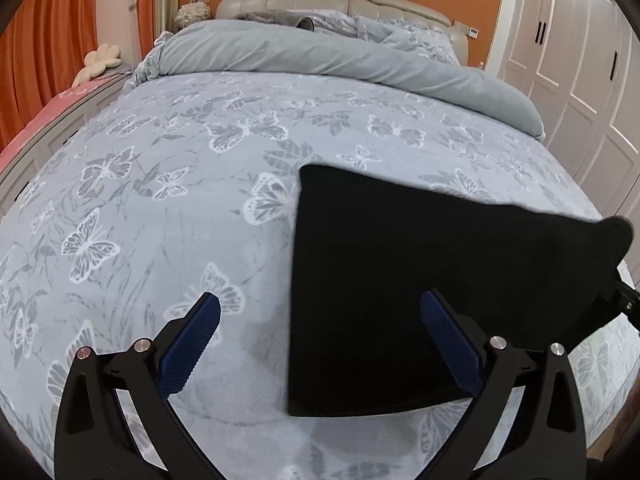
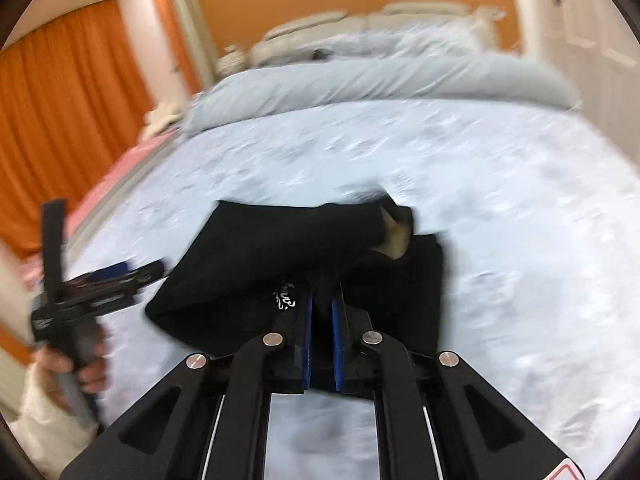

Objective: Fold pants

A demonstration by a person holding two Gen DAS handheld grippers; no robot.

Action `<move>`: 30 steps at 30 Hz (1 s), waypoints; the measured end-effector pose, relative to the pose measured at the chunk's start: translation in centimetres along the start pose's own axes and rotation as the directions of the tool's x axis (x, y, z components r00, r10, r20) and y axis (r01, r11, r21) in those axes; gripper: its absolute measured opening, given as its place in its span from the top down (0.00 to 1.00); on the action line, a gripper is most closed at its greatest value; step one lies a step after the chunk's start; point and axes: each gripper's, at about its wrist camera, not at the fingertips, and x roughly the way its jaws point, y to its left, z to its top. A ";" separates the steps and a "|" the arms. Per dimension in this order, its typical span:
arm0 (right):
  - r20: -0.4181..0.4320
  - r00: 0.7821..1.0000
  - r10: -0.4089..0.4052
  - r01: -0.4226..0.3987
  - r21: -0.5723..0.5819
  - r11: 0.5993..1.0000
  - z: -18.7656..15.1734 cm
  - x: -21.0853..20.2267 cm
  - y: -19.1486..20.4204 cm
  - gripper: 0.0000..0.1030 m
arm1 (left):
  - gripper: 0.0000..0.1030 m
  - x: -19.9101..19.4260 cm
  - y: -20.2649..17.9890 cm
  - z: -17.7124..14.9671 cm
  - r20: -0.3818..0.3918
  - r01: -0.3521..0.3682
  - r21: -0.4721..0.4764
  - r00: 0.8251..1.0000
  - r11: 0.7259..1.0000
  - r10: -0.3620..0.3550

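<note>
Black pants lie folded into a thick rectangle on the butterfly-print bedspread. My left gripper hovers open over their left edge, its right finger above the cloth and its left finger above bare bedspread. The pants' far right corner is raised, and part of the right gripper's black body shows beside it. In the blurred right wrist view, my right gripper is shut on the near edge of the pants, beside a small white print. A hand holds the left gripper at the left.
A rolled grey duvet and pillows lie across the head of the bed, before a beige headboard. White wardrobe doors stand on the right. Orange curtains and a pink-topped bench are on the left.
</note>
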 end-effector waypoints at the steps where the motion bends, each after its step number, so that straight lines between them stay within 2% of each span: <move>1: -0.091 0.996 0.008 -0.005 0.036 0.999 -0.8 2.3 -1.4 0.89 | 0.05 0.7 -0.1 -0.1 -0.028 -0.012 0.008 1.000 1.000 0.013; 2: -0.167 0.986 0.022 -0.007 0.090 0.996 -1.9 4.3 -2.8 0.83 | 0.05 1.1 -0.3 -0.2 -0.049 -0.018 0.016 0.999 1.000 0.019; 3: -0.208 0.976 0.061 -0.033 0.139 0.990 -2.7 5.0 -3.8 0.83 | 0.05 1.5 -0.4 -0.3 -0.066 -0.023 0.024 0.998 0.999 0.025; 4: -0.178 0.982 0.068 -0.043 0.139 0.989 -2.4 4.0 -3.8 0.83 | 0.05 1.8 -0.5 -0.4 -0.075 -0.030 0.029 0.997 0.999 0.032; 6: -0.024 0.999 0.032 -0.028 0.160 0.987 -1.0 0.2 -4.0 0.75 | 0.05 1.6 -0.7 -0.4 -0.063 -0.029 0.040 0.998 0.999 0.031; 7: 0.030 0.999 0.041 -0.045 0.177 0.983 -0.4 -1.1 -4.1 0.68 | 0.05 1.3 -0.8 -0.4 -0.045 -0.031 0.046 0.998 0.998 0.033; 9: 0.066 0.996 0.058 -0.069 0.189 0.979 0.7 -1.8 -4.1 0.59 | 0.05 1.1 -1.0 -0.4 -0.026 -0.040 0.054 0.999 0.998 0.042; 10: 0.062 0.996 0.057 -0.068 0.184 0.981 1.4 -1.4 -3.9 0.47 | 0.05 1.1 -1.1 -0.4 -0.025 -0.041 0.059 0.999 0.997 0.042; 11: 0.047 0.998 0.032 -0.040 0.165 0.986 2.6 -0.4 -3.5 0.43 | 0.05 1.3 -1.2 -0.4 -0.030 -0.040 0.063 0.999 0.997 0.042; 13: 0.018 0.999 0.029 -0.031 0.145 0.989 4.0 0.6 -3.4 0.43 | 0.05 1.7 -1.4 -0.5 -0.045 -0.039 0.068 0.998 0.997 0.042; 16: 0.043 0.998 0.039 -0.046 0.179 0.983 5.5 1.3 -3.7 0.42 | 0.05 2.0 -1.5 -0.6 -0.051 -0.053 0.083 0.997 0.995 0.058; 18: 0.028 0.998 0.058 -0.062 0.214 0.975 6.0 2.4 -3.8 0.42 | 0.05 2.0 -1.6 -0.6 -0.051 -0.044 0.082 0.998 0.996 0.048; 20: 0.014 0.991 0.130 -0.129 0.277 0.952 6.5 3.6 -4.7 0.42 | 0.05 2.1 -1.6 -0.5 -0.053 -0.027 0.079 0.998 0.997 0.031; 22: 0.034 0.977 0.208 -0.207 0.340 0.917 6.5 3.8 -5.5 0.42 | 0.05 2.1 -1.7 -0.5 -0.052 -0.020 0.082 0.998 0.996 0.025; 25: -0.005 0.985 0.171 -0.158 0.358 0.920 6.5 4.9 -6.1 0.36 | 0.05 2.0 -1.7 -0.5 -0.055 -0.007 0.083 0.998 0.997 0.012; 28: 0.004 0.965 0.264 -0.241 0.426 0.872 5.9 5.8 -7.3 0.36 | 0.05 1.9 -2.0 -0.5 -0.052 -0.002 0.086 0.999 0.996 0.006; 29: 0.007 0.964 0.266 -0.245 0.414 0.877 5.8 6.0 -7.2 0.36 | 0.05 1.9 -2.0 -0.5 -0.052 -0.004 0.089 0.999 0.996 0.009; 30: -0.014 0.971 0.239 -0.217 0.369 0.904 5.8 6.6 -6.6 0.38 | 0.05 2.0 -2.1 -0.5 -0.052 -0.007 0.092 0.999 0.996 0.012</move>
